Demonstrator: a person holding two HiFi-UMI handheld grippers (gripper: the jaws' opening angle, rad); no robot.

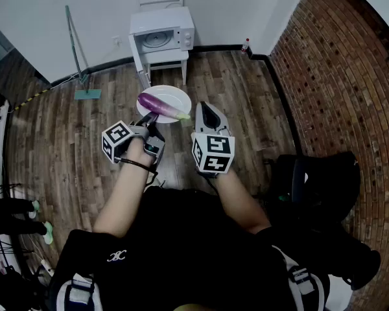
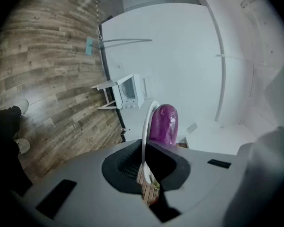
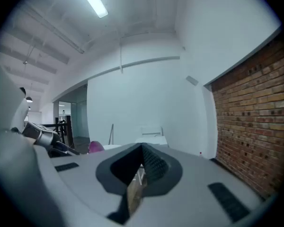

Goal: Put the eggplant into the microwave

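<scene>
Eggplant (image 1: 161, 107) is seen lying on a white plate (image 1: 173, 92), which is held in the air over the wooden floor (image 1: 65, 141), with no worktop beneath it. The plate's near rim is clamped edge-on between the jaws of the left gripper (image 1: 149, 118), so that gripper is the one carrying the load. The right gripper (image 1: 207, 112) is held just beside the plate's right edge with its jaws brought together on nothing.

The eggplant's long axis runs across the plate, purple end to the left and green stem end to the right, crosswise to the line toward the microwave (image 1: 162, 36). The microwave stands straight ahead and well apart, filling the top of a small white table (image 1: 165, 58) against the far wall. A round turntable can be seen at its front; whether the door is open cannot be told.

The floor between is bare. A mop (image 1: 78, 50) leans on the wall to the left of the table, and a small bottle (image 1: 246, 44) stands near the brick wall (image 1: 337, 76), both off the path.
</scene>
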